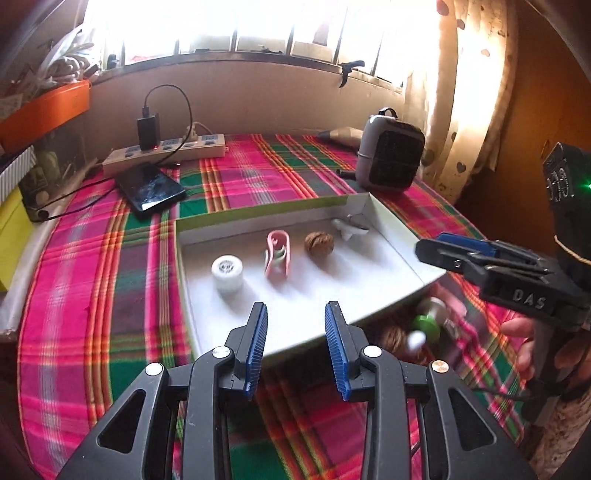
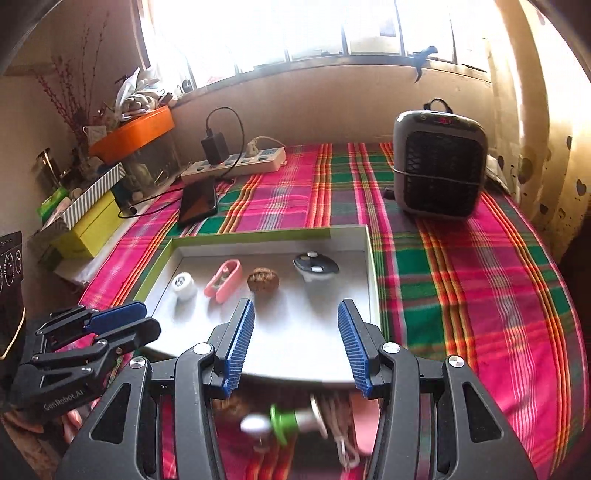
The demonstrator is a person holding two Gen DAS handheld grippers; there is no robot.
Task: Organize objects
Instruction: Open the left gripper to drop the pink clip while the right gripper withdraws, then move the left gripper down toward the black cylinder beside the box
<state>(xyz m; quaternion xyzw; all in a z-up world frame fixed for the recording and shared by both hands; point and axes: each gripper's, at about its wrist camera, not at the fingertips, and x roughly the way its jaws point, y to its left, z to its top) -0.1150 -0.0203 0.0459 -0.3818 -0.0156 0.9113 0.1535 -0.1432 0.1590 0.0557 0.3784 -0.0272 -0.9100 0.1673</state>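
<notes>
My left gripper [image 1: 295,347] hangs over the near edge of the tray [image 1: 395,299], its blue fingers [image 1: 255,343] apart with nothing between them. My right gripper [image 2: 295,345] hovers over the same near rim from the other side, its fingers [image 2: 352,347] spread wide and empty too. In the left view the right gripper [image 1: 428,247] shows side-on at the tray's right corner, and I cannot read its gap from there.

Just below the tray's near wall, on the plaid cloth [image 2: 480,295], lies a blurred heap: a green-and-white piece [image 2: 284,422], a white cord [image 2: 336,428], something pink [image 2: 364,417] and a brown nut [image 1: 393,339], all outside the tray.

Inside the tray four things stand in a row, well apart from each other. From left to right they are a white roll [image 1: 227,271], a pink clip [image 1: 277,256], a walnut [image 1: 319,243] and a small black-and-white gadget [image 2: 316,267] near the far right corner.

Beyond the tray a phone [image 1: 151,190] lies on the cloth, with a power strip [image 1: 166,153] behind it carrying a black charger [image 1: 148,131]. To the right stands a grey heater [image 2: 439,164]. At the far left are a yellow box [image 2: 88,229] and an orange bin [image 2: 135,133], and the window [image 2: 295,29] glares behind everything.
</notes>
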